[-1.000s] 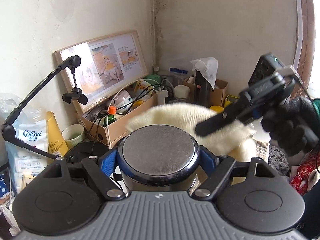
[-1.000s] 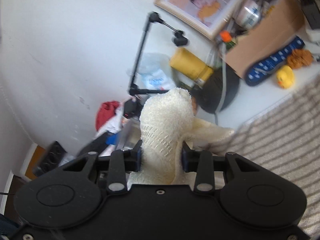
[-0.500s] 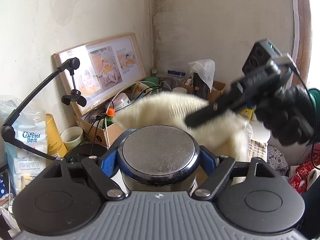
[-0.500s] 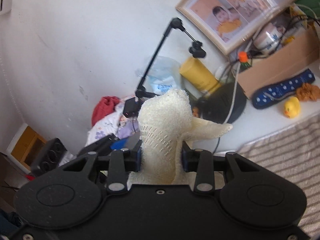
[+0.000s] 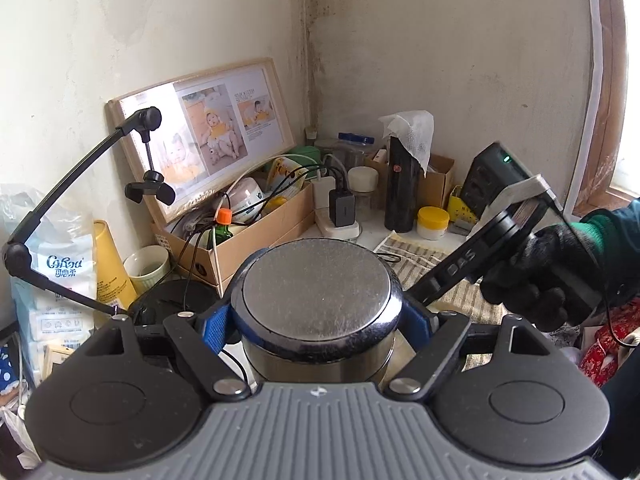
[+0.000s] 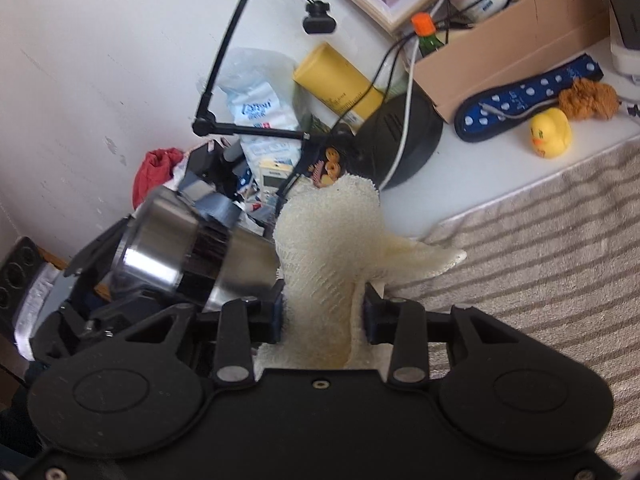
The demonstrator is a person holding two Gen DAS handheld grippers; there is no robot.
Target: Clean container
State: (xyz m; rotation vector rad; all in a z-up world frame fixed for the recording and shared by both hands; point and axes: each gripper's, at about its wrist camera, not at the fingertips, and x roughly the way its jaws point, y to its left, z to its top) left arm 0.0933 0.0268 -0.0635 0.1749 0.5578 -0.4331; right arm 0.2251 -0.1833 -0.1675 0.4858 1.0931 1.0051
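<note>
Evidently braced for wiping, the left gripper clamps a round stainless-steel container bottom-up above the bench's near edge, while the right gripper pinches a cream knitted cloth just beside its wall. Beyond, a striped grey towel covers the white bench, with a cluttered cardboard box toward the corner.

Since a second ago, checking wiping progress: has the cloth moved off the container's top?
Yes. The cloth dropped from behind the container to its right side, below the cardboard box.
</note>
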